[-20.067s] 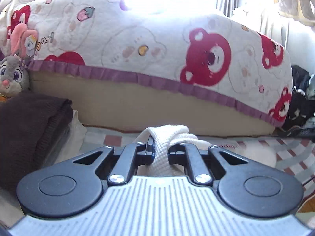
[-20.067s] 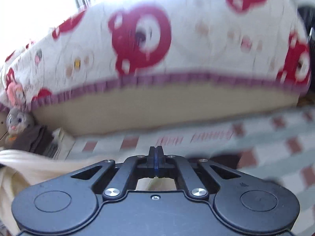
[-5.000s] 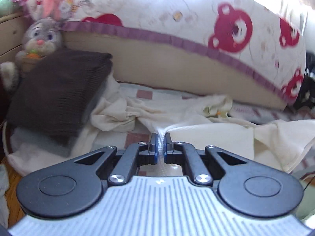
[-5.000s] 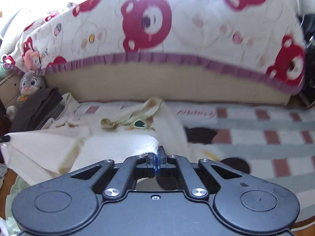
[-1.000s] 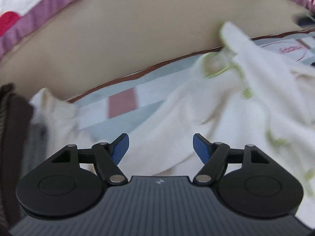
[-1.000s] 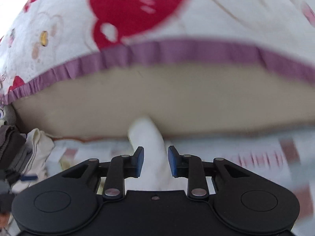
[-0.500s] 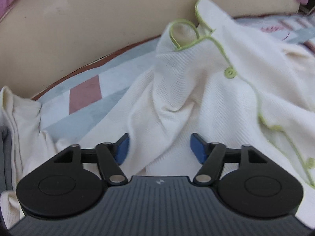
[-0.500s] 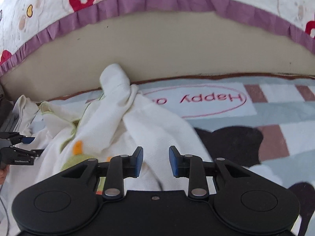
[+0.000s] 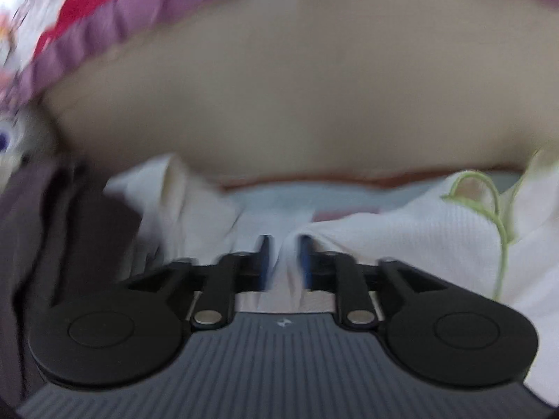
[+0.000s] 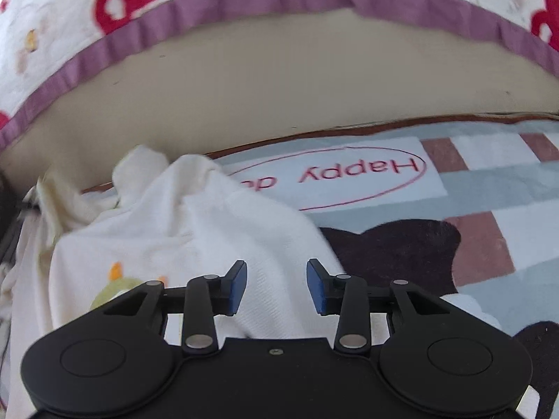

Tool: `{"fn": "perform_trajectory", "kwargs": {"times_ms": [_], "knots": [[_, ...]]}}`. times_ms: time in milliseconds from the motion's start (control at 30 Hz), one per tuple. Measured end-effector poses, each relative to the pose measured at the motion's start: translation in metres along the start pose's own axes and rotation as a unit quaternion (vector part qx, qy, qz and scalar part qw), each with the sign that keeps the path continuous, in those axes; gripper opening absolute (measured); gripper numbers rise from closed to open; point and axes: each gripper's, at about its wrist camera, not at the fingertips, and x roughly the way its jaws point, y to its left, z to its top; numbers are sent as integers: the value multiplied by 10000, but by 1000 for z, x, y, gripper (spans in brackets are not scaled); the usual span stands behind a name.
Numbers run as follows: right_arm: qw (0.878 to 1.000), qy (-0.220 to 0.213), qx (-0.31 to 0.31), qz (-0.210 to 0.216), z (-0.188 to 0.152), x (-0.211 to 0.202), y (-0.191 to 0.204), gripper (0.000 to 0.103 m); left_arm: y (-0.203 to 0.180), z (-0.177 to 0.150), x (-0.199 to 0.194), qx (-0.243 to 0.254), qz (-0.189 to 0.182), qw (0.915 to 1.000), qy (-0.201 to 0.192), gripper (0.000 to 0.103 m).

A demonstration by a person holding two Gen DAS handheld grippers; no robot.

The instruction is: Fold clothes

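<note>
The jaws of the left gripper (image 9: 282, 256) have just been closing, and a ridge of the cream garment (image 9: 401, 241) stands pinched up between the blue pads — the left wrist view is smeared with motion, so whether they already bite firmly is hard to tell, though the cloth looks gathered and squeezed there. The jaws of the right gripper (image 10: 276, 288) have just been opening and stand apart, released, with the same cream garment (image 10: 181, 241) lying flat beneath and between them but not pressed by either pad. The garment sprawls crumpled on the patchwork mat (image 10: 489, 188), in front of the bed base (image 10: 279, 94), under the bear-print quilt (image 10: 70, 17). From the right jaws its bulk runs off toward ten o'clock, a twisted sleeve or corner rising near eleven; the bare mat lies from one to three o'clock. From the left jaws the cloth stretches toward two and three o'clock, where a green-piped loop (image 9: 478, 192) marks an edge — so its long axis seems to run across between the two grippers. The left is the one already on the cloth; the right would need to close on the fabric under it before any spreading.
</note>
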Motion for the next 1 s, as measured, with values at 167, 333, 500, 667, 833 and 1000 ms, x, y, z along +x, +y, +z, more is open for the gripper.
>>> {"fn": "perform_trajectory", "kwargs": {"times_ms": [167, 333, 500, 667, 833, 1000], "knots": [[9996, 5, -224, 163, 3, 4, 8, 43, -19, -26, -17, 192, -502, 9985, -39, 45], [9989, 156, -214, 396, 2, 15, 10, 43, -61, -14, -74, 1157, -1383, 9821, -551, 45], [9980, 435, -345, 288, 2, 29, 13, 44, -115, 6, -113, 2080, -2094, 9531, -671, 49], [9950, 607, -613, 495, -5, 39, 12, 30, -171, 8, -107, 1849, -2721, 9437, -352, 51], [9970, 64, -663, 396, 0, 19, 10, 3, -212, -10, -96, 1667, -2956, 9400, -345, 51], [9951, -940, -308, -64, 19, -23, -18, 1, -219, -26, -100, 1953, -2994, 9318, -636, 51]]}}
